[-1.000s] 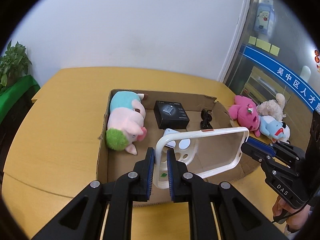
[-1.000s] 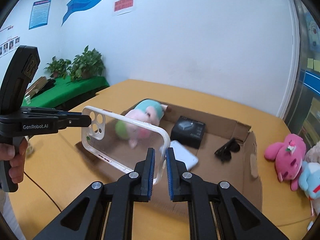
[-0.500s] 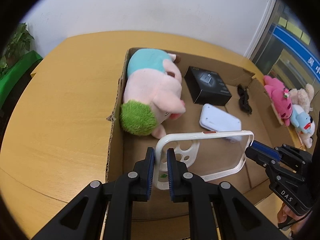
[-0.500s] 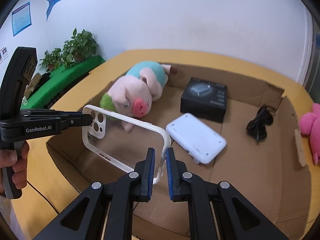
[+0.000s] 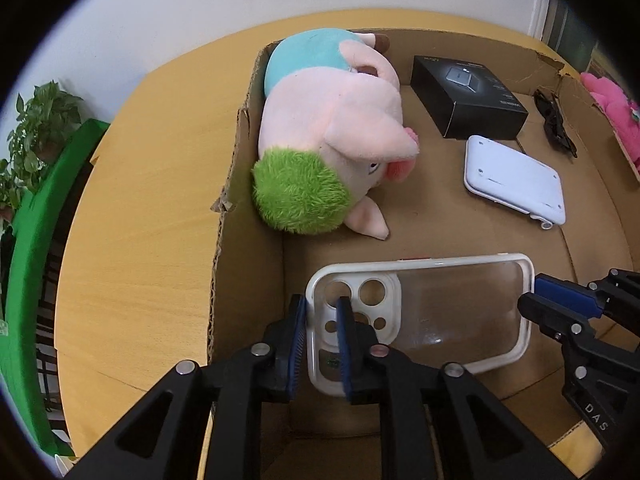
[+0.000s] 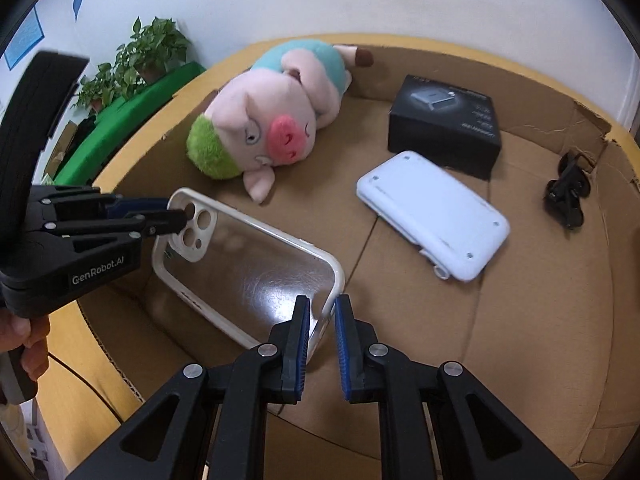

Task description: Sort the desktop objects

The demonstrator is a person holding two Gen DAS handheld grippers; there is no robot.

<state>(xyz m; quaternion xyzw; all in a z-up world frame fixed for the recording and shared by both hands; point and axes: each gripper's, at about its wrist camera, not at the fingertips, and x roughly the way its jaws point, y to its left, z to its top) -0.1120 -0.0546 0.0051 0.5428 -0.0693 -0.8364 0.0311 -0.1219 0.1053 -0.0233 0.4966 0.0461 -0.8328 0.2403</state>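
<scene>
Phone case [image 5: 420, 320] between both opening tools, apparently over box [image 5: 440, 216] floor.

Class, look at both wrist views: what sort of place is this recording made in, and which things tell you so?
Probably an office or public service room, not a home: a broad wooden table, potted plants on a green ledge, and blue printed notices on the white wall.
</scene>
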